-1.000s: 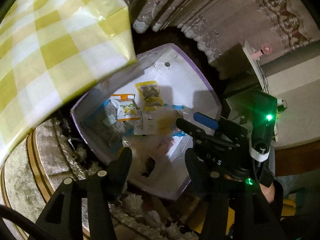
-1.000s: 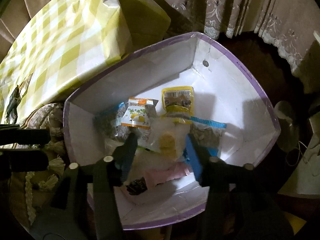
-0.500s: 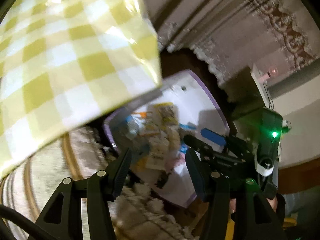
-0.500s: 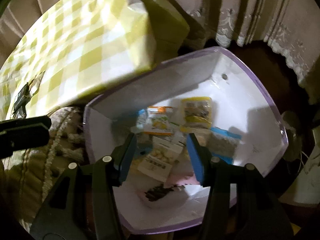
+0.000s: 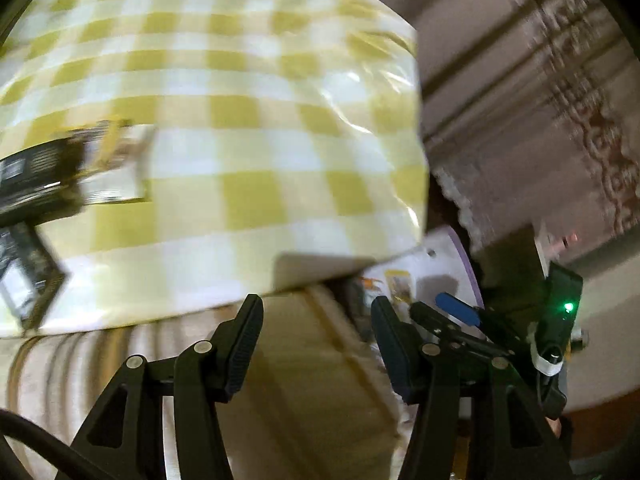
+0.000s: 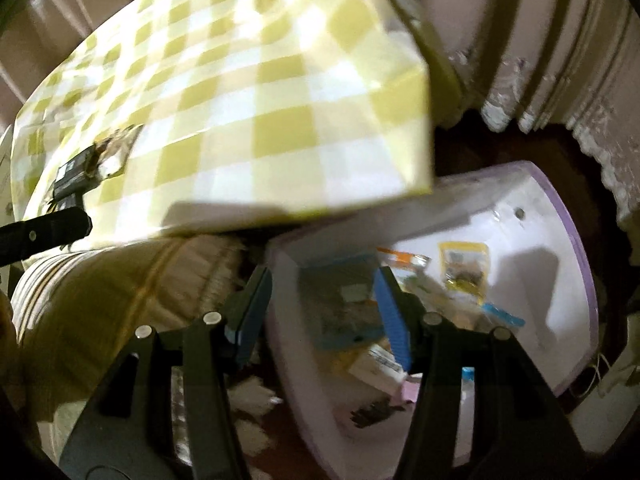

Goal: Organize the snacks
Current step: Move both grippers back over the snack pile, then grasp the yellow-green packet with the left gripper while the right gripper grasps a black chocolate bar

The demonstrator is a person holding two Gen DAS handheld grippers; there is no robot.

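A white box with a purple rim (image 6: pixel 576 264) stands low beside the table and holds several snack packets, among them a yellow one (image 6: pixel 464 264) and a blue one (image 6: pixel 340 312). A corner of the box (image 5: pixel 444 256) shows in the left wrist view. Dark snack packets (image 5: pixel 44 172) lie on the yellow checked tablecloth (image 5: pixel 240 120), also in the right wrist view (image 6: pixel 84 168). My left gripper (image 5: pixel 316 340) is open and empty near the table edge. My right gripper (image 6: pixel 324 312) is open and empty above the box's left wall.
A beige fringed cloth (image 6: pixel 100 300) hangs below the tablecloth edge. Curtains (image 6: pixel 540 60) hang behind the box. The right gripper's body with a green light (image 5: pixel 560 312) shows in the left wrist view.
Both grippers have risen and swung left, away from the box and toward the table top. The table packets have come into view. Both jaws stayed open.
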